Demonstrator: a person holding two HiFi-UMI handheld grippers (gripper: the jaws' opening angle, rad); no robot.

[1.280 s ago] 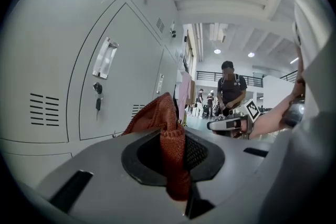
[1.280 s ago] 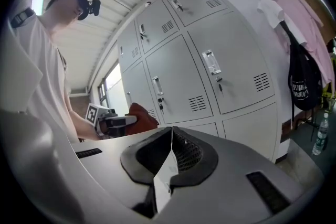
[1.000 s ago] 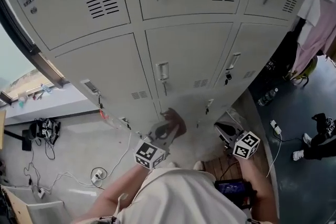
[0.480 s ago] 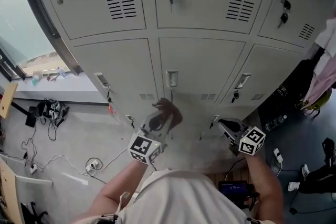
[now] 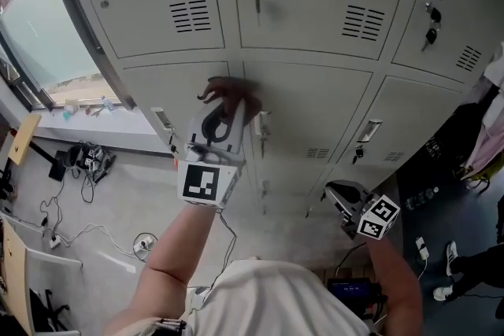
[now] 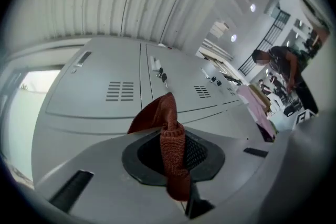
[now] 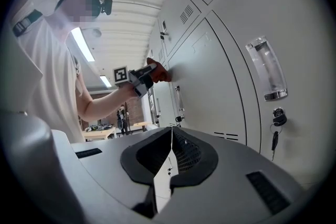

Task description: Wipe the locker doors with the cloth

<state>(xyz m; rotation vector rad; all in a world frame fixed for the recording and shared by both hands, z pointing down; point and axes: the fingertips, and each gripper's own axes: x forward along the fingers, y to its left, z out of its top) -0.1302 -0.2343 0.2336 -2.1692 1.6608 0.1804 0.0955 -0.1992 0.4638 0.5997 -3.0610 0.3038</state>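
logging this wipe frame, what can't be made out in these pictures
- Head view: the cloth is motion-blurred, and the left gripper covers where it meets the locker doors; contact cannot be told.
- Left gripper view: the cloth covers the spot where the fingers meet.
- Right gripper view: any marking on the hanging key is too small to read.

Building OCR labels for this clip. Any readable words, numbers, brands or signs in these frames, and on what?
No readable text in any view.
Marker cube of left gripper, marker cube of right gripper: black-and-white square patterns only, no letters or digits.
Locker doors: no numbers or labels visible.
Clear holder on a door: looks blank.
Keys: too small to read any print.
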